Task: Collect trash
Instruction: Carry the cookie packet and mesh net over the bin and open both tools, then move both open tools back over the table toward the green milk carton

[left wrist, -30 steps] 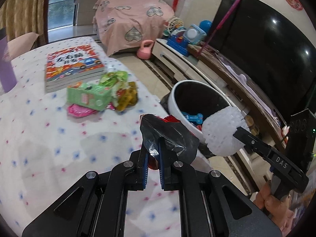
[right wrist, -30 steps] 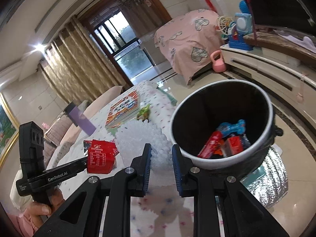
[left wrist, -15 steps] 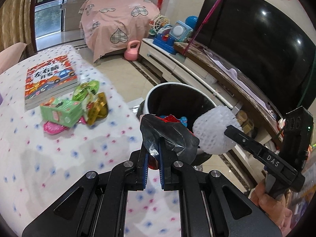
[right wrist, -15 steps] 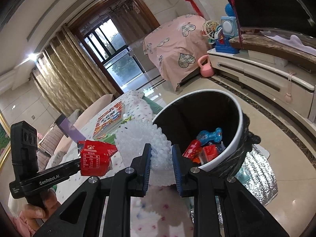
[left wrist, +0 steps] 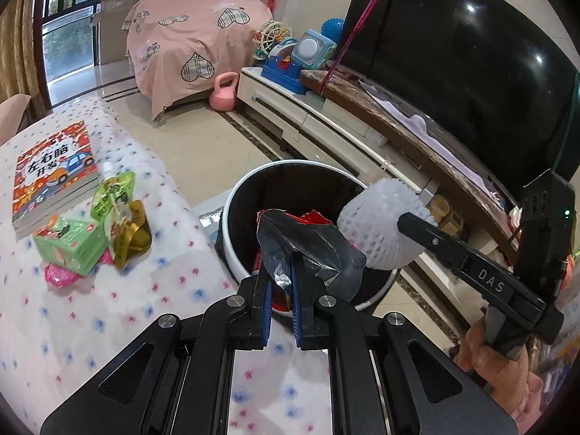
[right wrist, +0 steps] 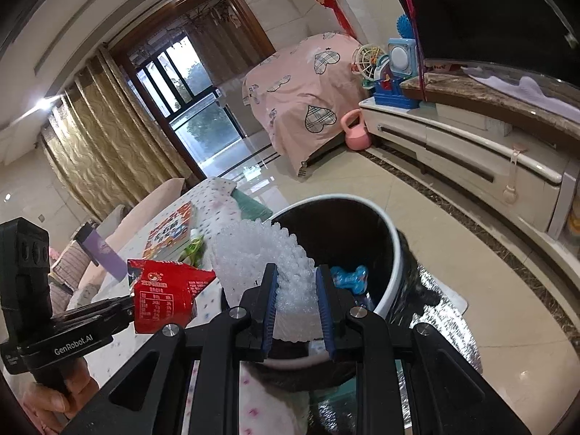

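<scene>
With both loads held above the trash bin (left wrist: 232,217): left gripper (left wrist: 281,286) clamped nearly closed on red foil wrapper (left wrist: 308,246), right gripper (right wrist: 295,301) pinched on white foam net (right wrist: 264,257), just beside.

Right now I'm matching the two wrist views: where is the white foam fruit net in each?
Left wrist: white foam fruit net right of centre, held by the right gripper above the bin.
Right wrist: net low centre, between that gripper's fingers.
Shared landmark: white-rimmed black trash bin.
</scene>
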Tool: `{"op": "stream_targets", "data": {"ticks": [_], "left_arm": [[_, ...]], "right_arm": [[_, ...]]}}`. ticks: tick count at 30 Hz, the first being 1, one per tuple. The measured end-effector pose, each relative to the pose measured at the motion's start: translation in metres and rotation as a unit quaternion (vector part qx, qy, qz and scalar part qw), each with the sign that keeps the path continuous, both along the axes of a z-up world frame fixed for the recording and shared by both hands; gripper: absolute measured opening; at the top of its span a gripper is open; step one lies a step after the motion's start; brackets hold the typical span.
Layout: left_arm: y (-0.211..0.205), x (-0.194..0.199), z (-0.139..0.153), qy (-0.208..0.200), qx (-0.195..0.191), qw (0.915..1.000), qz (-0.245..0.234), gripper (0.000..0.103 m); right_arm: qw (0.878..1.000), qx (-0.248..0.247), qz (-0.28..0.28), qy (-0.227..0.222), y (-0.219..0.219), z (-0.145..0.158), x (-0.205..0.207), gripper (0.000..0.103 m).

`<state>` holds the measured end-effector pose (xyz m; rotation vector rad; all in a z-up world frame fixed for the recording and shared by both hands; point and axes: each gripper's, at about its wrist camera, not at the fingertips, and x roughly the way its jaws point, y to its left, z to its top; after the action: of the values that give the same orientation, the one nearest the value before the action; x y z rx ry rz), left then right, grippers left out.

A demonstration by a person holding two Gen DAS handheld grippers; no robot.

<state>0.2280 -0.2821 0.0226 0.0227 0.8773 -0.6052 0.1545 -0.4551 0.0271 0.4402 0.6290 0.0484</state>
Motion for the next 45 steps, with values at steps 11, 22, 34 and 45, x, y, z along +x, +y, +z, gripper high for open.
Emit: {"op": "stream_targets", "data": {"ticks": [11,22,34,45], "left_arm": [[-0.023,0.016,-0.014,0.015,0.016,0.9997,-0.013,0.008],[-0.029,0.023,-0.026,0.035,0.022,0.9991,-0.011,0.023],[0.021,0.004,-0.021,0.034,-0.004,0.9990,0.028,0.063],[0.116,-0.017,-0.037,0.057,-0.032,0.9917,0.111,0.071]], "right_arm": [[1.000,-0.014,-0.001,0.017,-0.012,-0.004,0.021,0.024],[0.999,-0.019,0.002,0.034,-0.017,-0.012,0.033,0.026],[1.000,-0.004,0.001,0.031,-0.014,-0.009,0.027,0.067],[0.999,0.010,0.050,0.008,0.039,-0.001,0.018,0.086]]}}
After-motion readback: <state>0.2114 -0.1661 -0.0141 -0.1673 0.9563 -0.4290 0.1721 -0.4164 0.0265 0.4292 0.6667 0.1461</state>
